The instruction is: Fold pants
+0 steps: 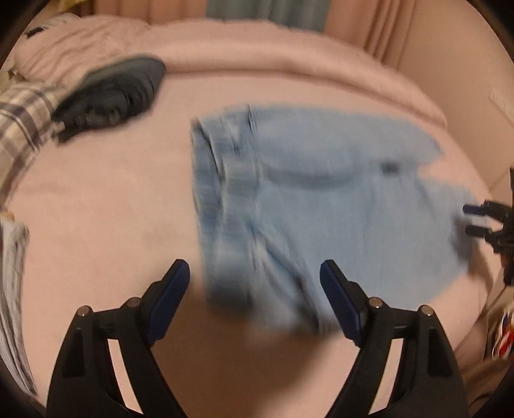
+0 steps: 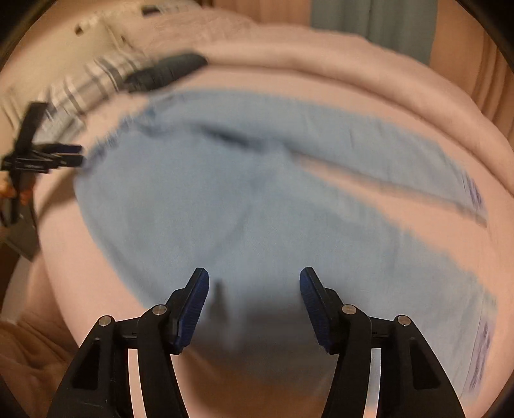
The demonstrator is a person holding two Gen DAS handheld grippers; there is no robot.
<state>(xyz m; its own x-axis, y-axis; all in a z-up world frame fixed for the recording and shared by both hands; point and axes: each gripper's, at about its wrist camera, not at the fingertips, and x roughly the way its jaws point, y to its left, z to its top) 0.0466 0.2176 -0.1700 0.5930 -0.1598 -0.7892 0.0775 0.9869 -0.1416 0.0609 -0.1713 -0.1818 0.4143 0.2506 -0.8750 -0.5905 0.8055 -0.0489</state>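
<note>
Light blue jeans [image 1: 314,199] lie spread flat on a pink bed [image 1: 96,209]; both views are motion-blurred. In the left wrist view the waistband end [image 1: 221,180] is at the left of the jeans. My left gripper [image 1: 255,273] is open and empty above the near waist corner. In the right wrist view the jeans [image 2: 241,209] fill the middle, with the two legs [image 2: 417,180] running off to the right. My right gripper [image 2: 253,279] is open and empty above the seat area. Each gripper shows in the other's view: the right one [image 1: 475,220], the left one [image 2: 75,154].
A dark folded garment [image 1: 112,93] lies at the far left of the bed, next to a plaid cloth [image 1: 22,128]. A pink duvet [image 1: 257,54] is bunched along the far side. Curtains [image 1: 266,13] hang behind the bed.
</note>
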